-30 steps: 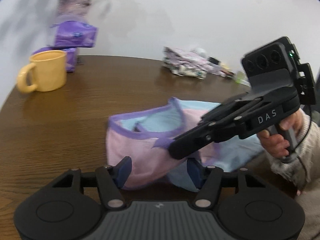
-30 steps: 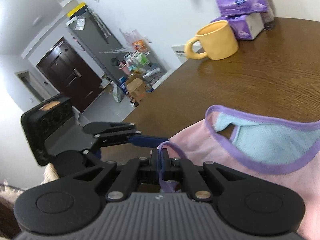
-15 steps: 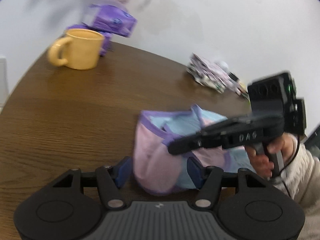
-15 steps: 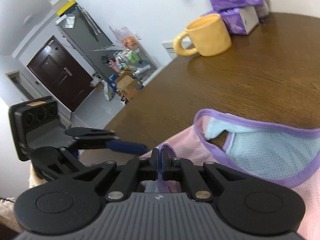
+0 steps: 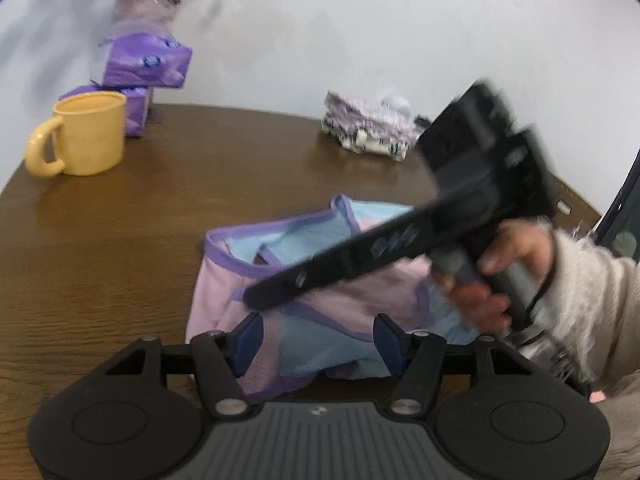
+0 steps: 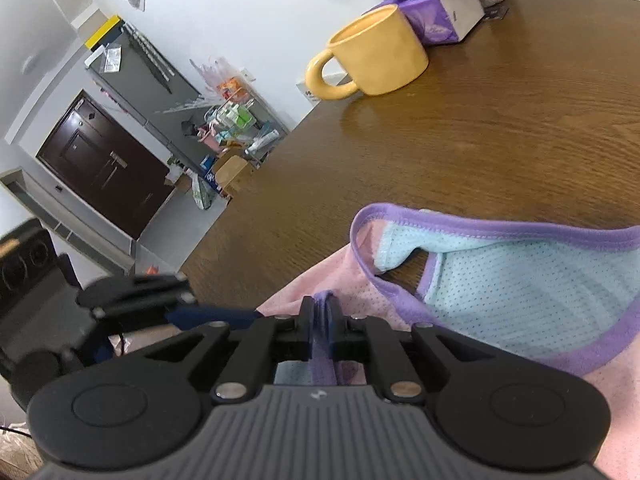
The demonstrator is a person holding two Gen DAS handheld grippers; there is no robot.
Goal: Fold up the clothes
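The right gripper [image 6: 320, 316], jaws opening around the purple strap [image 6: 322, 356], should let it drop flat onto the garment [image 5: 320, 280] while the left gripper [image 5: 316, 338] waits with jaws wide, gripping nothing, at six o'clock.

garment [image 5: 328, 276] lies on table [image 5: 140, 220] near its front edge; mug [image 5: 86, 138] far left, tissue packs [image 5: 140, 64] stacked just behind it, vase [image 5: 144, 4] behind those; folded cloth pile [image 5: 370, 130] at back right
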